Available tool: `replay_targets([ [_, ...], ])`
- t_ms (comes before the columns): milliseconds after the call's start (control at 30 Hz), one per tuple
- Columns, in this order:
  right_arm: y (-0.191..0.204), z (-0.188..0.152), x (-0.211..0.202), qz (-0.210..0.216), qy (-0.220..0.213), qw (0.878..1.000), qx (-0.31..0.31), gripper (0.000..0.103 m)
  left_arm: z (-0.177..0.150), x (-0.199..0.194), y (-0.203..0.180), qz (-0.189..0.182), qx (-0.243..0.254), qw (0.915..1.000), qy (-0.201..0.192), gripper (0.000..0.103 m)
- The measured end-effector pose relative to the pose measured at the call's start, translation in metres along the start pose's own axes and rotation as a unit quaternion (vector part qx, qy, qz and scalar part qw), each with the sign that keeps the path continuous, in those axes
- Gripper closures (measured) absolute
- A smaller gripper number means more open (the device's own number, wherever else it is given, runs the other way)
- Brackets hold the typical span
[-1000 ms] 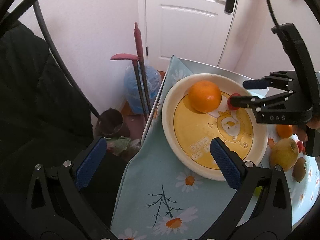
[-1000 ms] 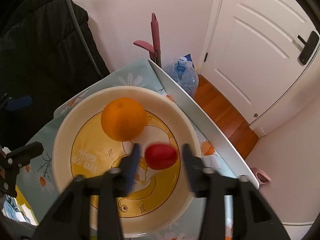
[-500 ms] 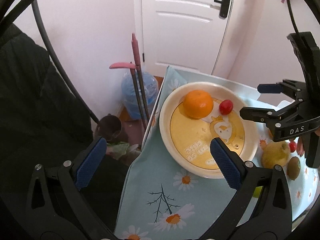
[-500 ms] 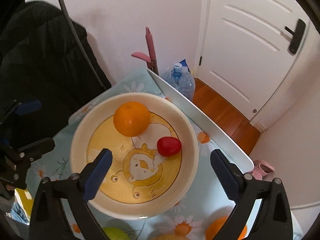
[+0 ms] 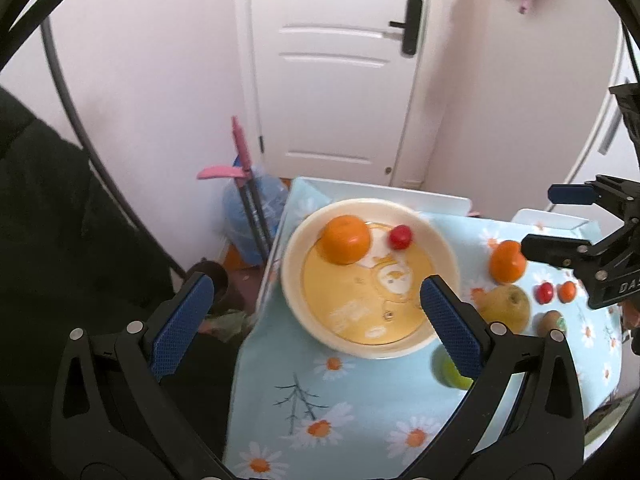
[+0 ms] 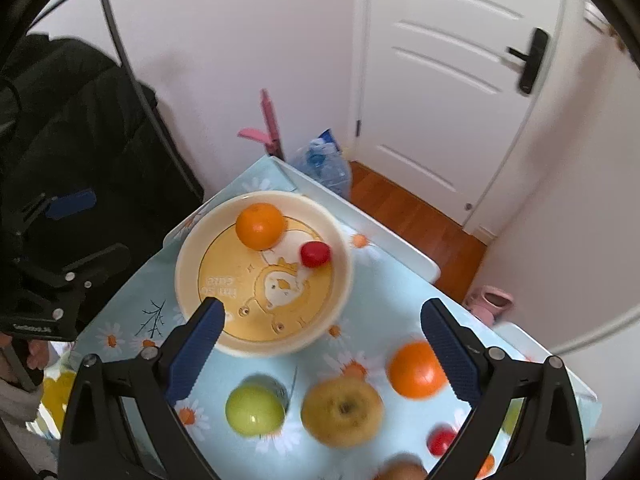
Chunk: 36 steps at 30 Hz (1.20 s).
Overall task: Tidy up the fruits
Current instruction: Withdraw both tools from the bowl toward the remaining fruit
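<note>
A cream plate (image 6: 184,264) with a yellow centre holds an orange (image 6: 260,225) and a small red tomato (image 6: 315,254). My right gripper (image 6: 322,312) hangs open above the plate's near edge with nothing between its fingers. On the daisy cloth below it lie a green apple (image 6: 254,409), a yellow pear (image 6: 341,411), a second orange (image 6: 416,369) and a small red fruit (image 6: 440,441). My left gripper (image 5: 316,292) is open and empty, raised over the plate's (image 5: 440,248) left side. The right gripper (image 5: 540,219) shows at the right edge of the left wrist view.
The table's left edge (image 5: 276,248) drops to the floor, where a water bottle (image 5: 244,216) and a pink-handled mop (image 5: 240,148) stand. A black jacket (image 6: 80,128) hangs to the left. A white door (image 5: 336,80) is behind. A kiwi (image 5: 550,320) and small fruits lie at the right.
My right gripper opened and let go of the red tomato, which now lies in the plate. Both grippers rose and drew back, so more of the table and loose fruit shows.
</note>
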State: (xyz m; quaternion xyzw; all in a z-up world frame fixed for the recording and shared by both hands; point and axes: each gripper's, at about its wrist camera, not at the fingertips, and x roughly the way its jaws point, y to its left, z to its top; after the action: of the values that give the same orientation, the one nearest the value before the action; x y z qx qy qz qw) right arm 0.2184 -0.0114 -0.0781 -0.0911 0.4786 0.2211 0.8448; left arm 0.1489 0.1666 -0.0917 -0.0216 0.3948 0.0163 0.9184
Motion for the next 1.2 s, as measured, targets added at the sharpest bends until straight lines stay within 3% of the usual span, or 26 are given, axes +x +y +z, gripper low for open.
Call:
replay_targets([
  [300,-0.043,-0.045,-0.067,-0.03,-0.03,0.996,0.074,0.005,-0.002,-0.021,-0.046,-0.021,0.014,0.9996,-0.01,0.0],
  [600,-0.07,-0.106,-0.104,-0.069,-0.047,0.993,0.079,0.005,-0.031,-0.036,-0.092,0.006,-0.008,0.9998,-0.016,0.0],
  [867,-0.086,-0.161,-0.096,-0.043,-0.046,0.993,0.099,0.005,-0.067,-0.035,-0.13,0.042,-0.025,0.9982,-0.035,0.0],
  [1200,-0.081,-0.208,-0.061,-0.037,-0.05,0.995,0.073,0.005,-0.101,0.007,-0.152,0.059,-0.016,0.9978,-0.028,0.0],
])
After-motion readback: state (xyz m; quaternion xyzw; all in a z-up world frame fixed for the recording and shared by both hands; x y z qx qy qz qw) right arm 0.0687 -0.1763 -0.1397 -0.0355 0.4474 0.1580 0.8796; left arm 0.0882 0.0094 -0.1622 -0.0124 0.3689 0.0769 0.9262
